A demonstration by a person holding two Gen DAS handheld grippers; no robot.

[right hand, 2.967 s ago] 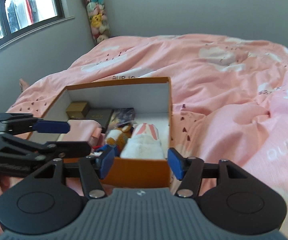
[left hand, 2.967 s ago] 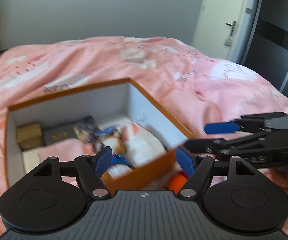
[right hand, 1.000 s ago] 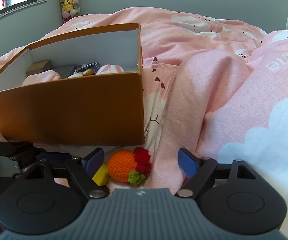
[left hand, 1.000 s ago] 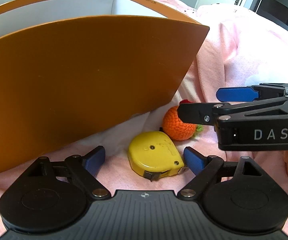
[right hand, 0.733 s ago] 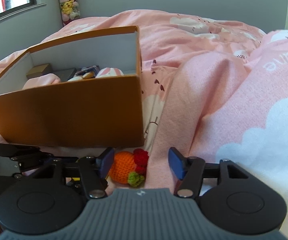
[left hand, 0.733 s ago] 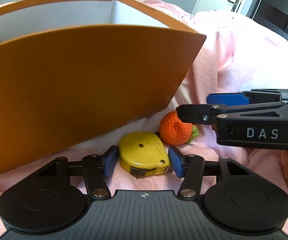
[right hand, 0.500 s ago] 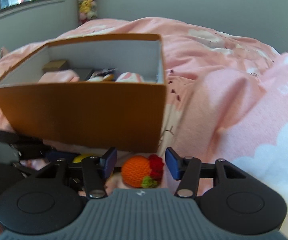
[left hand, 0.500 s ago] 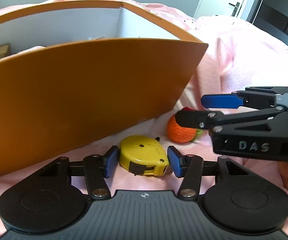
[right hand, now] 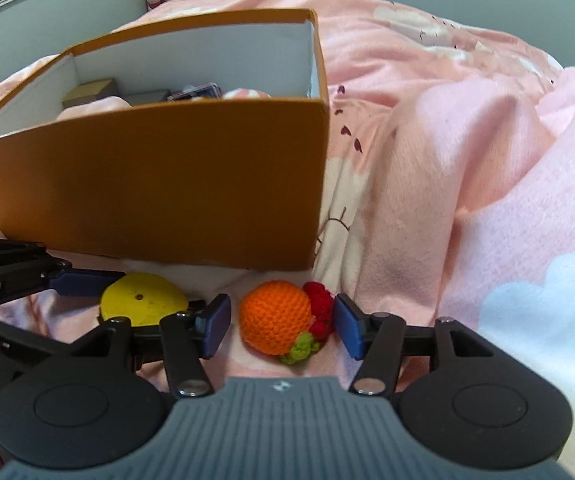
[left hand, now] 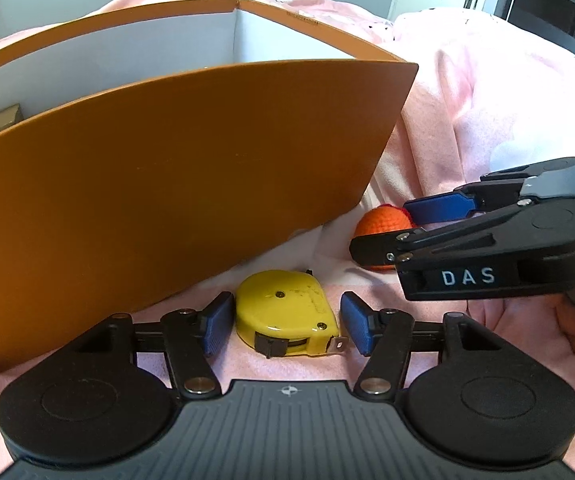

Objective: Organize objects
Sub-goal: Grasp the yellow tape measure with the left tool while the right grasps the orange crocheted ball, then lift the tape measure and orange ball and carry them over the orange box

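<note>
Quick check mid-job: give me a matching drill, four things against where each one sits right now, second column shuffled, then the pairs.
Things:
1. yellow tape measure
2. crocheted orange
3. orange box
4. small tan box

Places:
A. inside the orange box, far left corner
B. between the pads of the left hand-held gripper
C. on the pink duvet, behind both loose items
D. between the pads of the right hand-held gripper

Pairs: 1-B, 2-D, 3-C, 4-A

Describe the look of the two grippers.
Both match: black plastic. The left gripper has two round discs, a ribbed grey plate between them, silver pivot screws and blue ridged pads. The right gripper looks the same; white letters DAS mark its side. No cables show.
</note>
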